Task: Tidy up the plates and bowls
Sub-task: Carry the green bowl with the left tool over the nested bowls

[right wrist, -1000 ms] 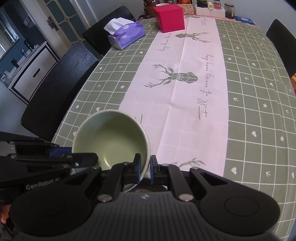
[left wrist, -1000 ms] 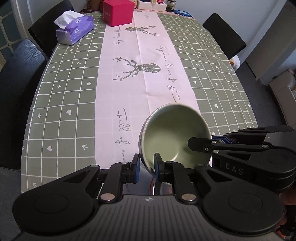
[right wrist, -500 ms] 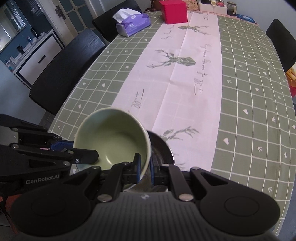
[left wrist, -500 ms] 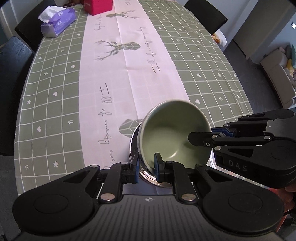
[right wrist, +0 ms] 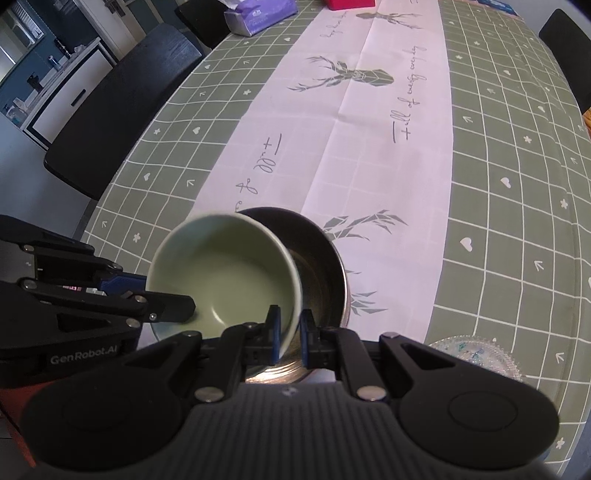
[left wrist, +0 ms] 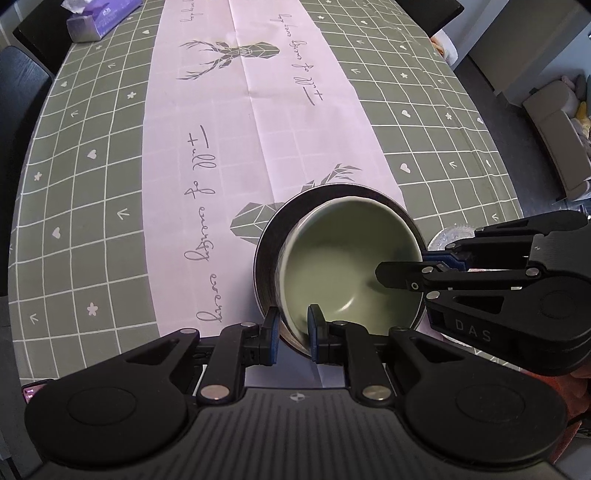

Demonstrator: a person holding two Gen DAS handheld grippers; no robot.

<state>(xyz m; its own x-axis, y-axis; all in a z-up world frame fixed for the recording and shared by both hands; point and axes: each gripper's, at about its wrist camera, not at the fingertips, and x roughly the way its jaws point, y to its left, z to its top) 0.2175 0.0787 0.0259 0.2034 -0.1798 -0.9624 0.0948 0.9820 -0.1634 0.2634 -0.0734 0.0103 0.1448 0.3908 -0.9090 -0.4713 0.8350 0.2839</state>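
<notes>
A pale green bowl (left wrist: 351, 269) (right wrist: 221, 269) hangs tilted over a dark metal bowl (left wrist: 269, 254) (right wrist: 321, 266) that stands near the table's front edge. The green bowl's lower side sits inside the metal bowl's rim. My left gripper (left wrist: 291, 326) is shut on the green bowl's near rim, one finger inside and one outside. My right gripper (right wrist: 289, 332) is shut on the rim at the opposite side. Each gripper shows in the other's view, the right gripper (left wrist: 424, 264) and the left gripper (right wrist: 147, 293).
A clear glass plate (right wrist: 476, 354) (left wrist: 454, 234) lies just right of the metal bowl. A purple tissue box (left wrist: 99, 22) and a red box (right wrist: 347, 3) stand at the far end of the checked tablecloth. Black chairs (right wrist: 122, 107) line the left side.
Both grippers have carried the green bowl down and back toward the table's front edge. The dark metal bowl has come into view beneath it, and the glass plate beside it.
</notes>
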